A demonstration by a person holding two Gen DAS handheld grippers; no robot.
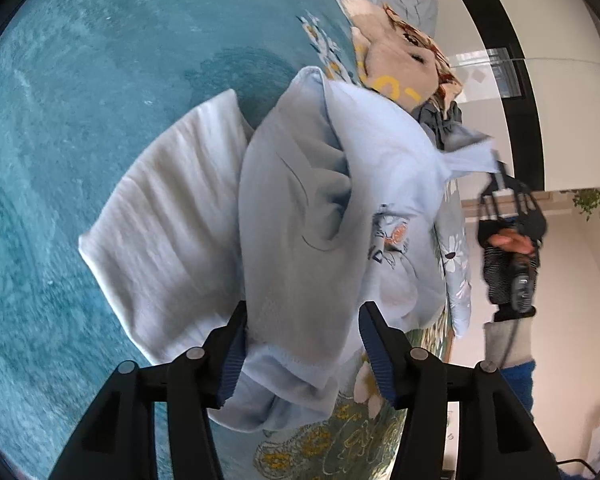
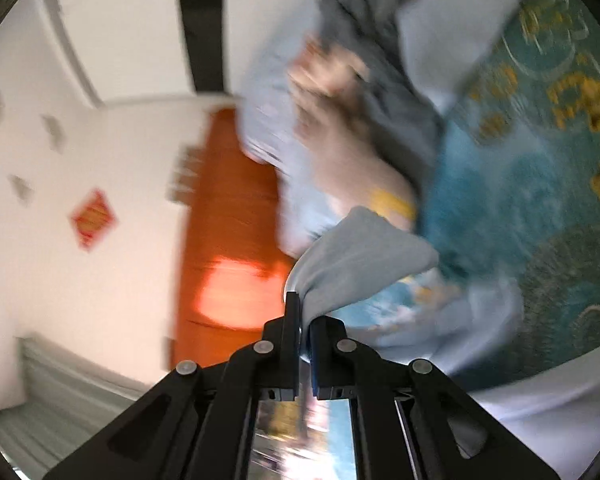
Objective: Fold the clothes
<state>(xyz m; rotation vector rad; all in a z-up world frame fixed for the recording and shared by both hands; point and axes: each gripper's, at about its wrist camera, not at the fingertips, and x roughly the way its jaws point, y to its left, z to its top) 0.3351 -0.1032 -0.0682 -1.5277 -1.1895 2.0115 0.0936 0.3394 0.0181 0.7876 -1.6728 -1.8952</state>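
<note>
Left gripper [image 1: 304,344] nearest the lens: fingers spread apart, a bunched hem of the pale blue garment [image 1: 320,216] lying between them, touching the left pad, clear of the right one. Not clamped.

Garment runs forward and up from that gripper, crumpled, a small print patch on its front. Far corner stretches off to the right, pinched in the right gripper [image 1: 500,178], held in a hand beyond the cloth.

Right wrist view, heavily blurred: right gripper [image 2: 305,320] fingers drawn together on a twisted corner of the same blue cloth, which fans out ahead and to the right of the tips.

Left of the left gripper, just beside the garment and partly under it: a folded white garment [image 1: 168,220] resting on the teal bedspread [image 1: 80,100]. Ahead, past the blue cloth: a printed pillow [image 1: 396,56] and a dark grey item, identity unclear.

Judgement: step in hand is taking the second corner so the piece can be spread. To do it well:
- close the left fingers on a single hem edge, not the wad;
- keep the right pinch firm, pull both apart until the cloth hangs flat;
- lay it on open bedspread, clear of the white stack.

Risk: gathering two layers, dragging the white piece askew.
</note>
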